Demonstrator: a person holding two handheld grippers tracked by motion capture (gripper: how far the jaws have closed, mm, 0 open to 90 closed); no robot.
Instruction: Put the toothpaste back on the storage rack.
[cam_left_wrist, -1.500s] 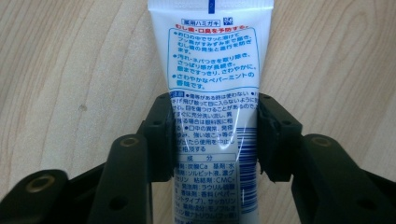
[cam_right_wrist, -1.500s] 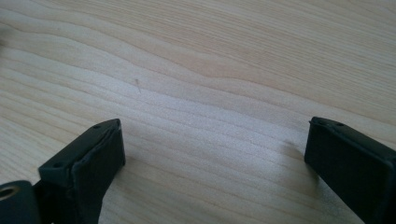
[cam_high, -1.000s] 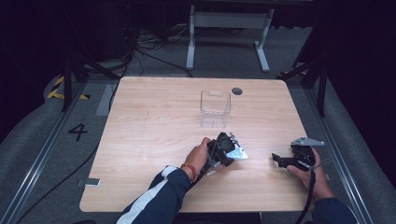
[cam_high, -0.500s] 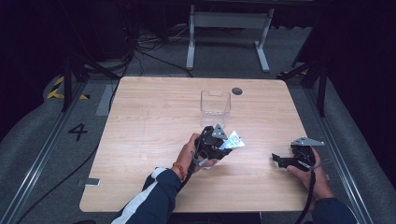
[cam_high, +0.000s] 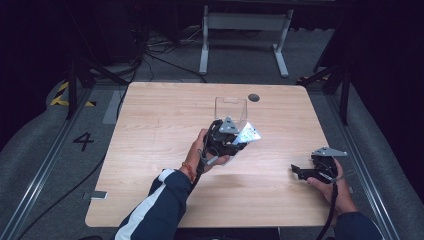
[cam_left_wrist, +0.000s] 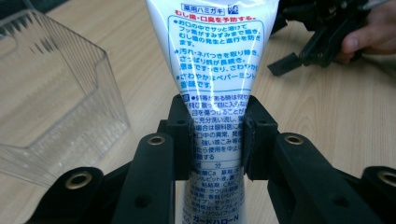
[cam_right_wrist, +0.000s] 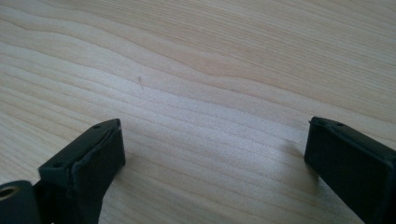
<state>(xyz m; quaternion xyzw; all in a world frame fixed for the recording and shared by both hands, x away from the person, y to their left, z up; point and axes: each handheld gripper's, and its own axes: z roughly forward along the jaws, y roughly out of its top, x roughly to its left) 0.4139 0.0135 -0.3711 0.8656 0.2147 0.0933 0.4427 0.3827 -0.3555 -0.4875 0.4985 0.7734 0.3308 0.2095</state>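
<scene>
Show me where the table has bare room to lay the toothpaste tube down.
Bare: the whole left half of the table, and the near strip between both hands. Crowded: around the clear plastic box, where the left tongs hold the toothpaste tube; right tongs occupy the right edge.

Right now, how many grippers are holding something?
1. The left gripper, near the clear container, is clamped on a white toothpaste tube. The right gripper sits open over the table's near right, holding nothing.
</scene>
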